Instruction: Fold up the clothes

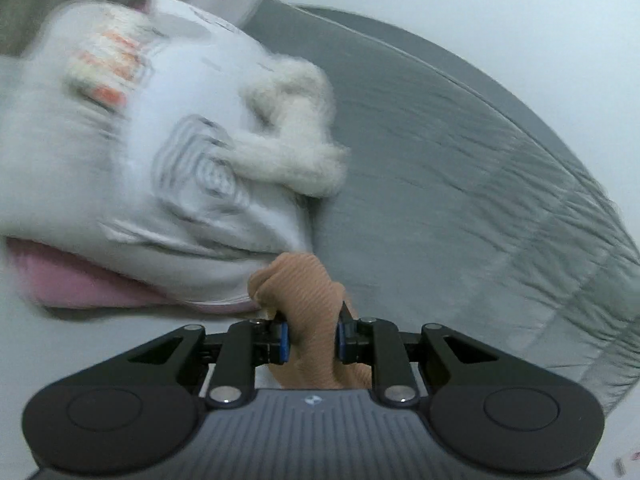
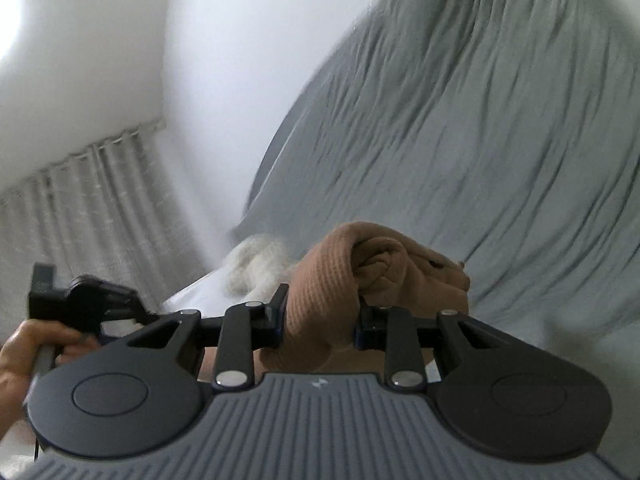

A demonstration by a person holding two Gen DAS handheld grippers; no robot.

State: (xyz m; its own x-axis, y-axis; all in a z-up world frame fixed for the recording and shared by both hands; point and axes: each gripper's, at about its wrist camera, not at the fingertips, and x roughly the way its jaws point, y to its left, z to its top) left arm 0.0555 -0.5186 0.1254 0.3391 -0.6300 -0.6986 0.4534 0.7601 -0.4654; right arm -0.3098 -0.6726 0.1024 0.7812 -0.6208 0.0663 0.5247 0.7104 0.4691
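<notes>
Two claws, both pinching the same brown ribbed cloth [image 1: 308, 300]. Left claw [image 1: 311, 338] nearly closed, blue pads squeezing a bunched fold of that cloth, with more of it hanging down toward the claw's body. Right claw [image 2: 320, 320] a bit wider, but closed tight on a thick rolled-up lump of the brown cloth [image 2: 360, 276], which bulges up and over the fingers. Ahead of the left claw and off to its left, a blurry pile of white clothes [image 1: 132, 148] with a fluffy cream piece [image 1: 296, 136] on top and a pink piece [image 1: 80, 280] peeking out underneath. Ahead and to the right of the left claw, a wrinkly gray bed cover [image 1: 460, 168]. In the right wrist view, same gray cover [image 2: 460, 120] ahead and to the right, curtain [image 2: 88, 208] far off to the left, and a hand [image 2: 28, 352] holding the other tool's handle just left of the claw.
</notes>
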